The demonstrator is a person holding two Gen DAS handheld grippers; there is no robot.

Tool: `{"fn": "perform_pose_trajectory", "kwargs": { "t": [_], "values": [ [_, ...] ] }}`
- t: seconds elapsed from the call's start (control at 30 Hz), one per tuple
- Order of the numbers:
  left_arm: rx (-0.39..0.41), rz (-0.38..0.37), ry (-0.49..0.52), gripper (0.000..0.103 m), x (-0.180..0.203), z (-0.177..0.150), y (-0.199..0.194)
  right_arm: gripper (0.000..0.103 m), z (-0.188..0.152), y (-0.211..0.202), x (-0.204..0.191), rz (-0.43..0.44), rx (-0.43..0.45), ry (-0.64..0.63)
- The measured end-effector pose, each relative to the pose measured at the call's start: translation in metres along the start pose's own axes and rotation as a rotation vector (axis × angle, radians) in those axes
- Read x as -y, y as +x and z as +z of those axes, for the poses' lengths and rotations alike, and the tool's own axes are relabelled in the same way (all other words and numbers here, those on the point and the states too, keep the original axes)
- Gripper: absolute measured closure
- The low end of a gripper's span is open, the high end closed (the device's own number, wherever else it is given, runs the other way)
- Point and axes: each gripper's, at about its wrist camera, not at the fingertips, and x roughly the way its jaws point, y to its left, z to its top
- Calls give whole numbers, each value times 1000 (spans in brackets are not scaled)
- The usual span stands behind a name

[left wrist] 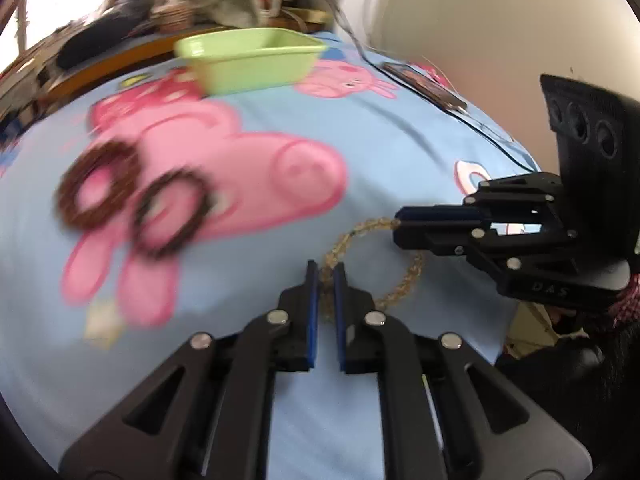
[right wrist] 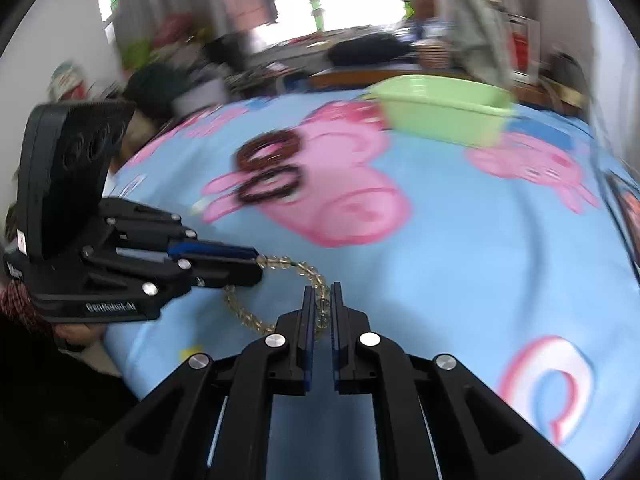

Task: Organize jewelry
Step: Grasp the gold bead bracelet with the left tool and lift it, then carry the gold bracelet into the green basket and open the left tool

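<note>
We have both grippers pinched on the pale beaded bracelet just above the blue cartoon-pig sheet: left gripper clamps one side of the loop, right gripper clamps the opposite side, so it hangs stretched between us. It looks light, floppy and a bit slick with round glassy beads, so we'd grip across the strand between beads, not on one bead, and avoid pulling hard since the cord may snap. Two dark bracelets lie farther off, green tub beyond them.
</note>
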Motion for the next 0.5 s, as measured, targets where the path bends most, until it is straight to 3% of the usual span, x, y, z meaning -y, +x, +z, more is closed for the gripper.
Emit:
{"fn": "perform_pose_trajectory", "kwargs": {
  "t": [0.1, 0.23, 0.5],
  "values": [
    [-16, -14, 22, 96, 3, 27, 16, 103, 5, -11, 27, -4, 52, 56],
    [20, -14, 18, 96, -6, 73, 19, 103, 32, -13, 53, -2, 129, 74],
    [133, 41, -53, 96, -62, 192, 25, 103, 147, 8, 110, 4, 279, 99]
  ]
}}
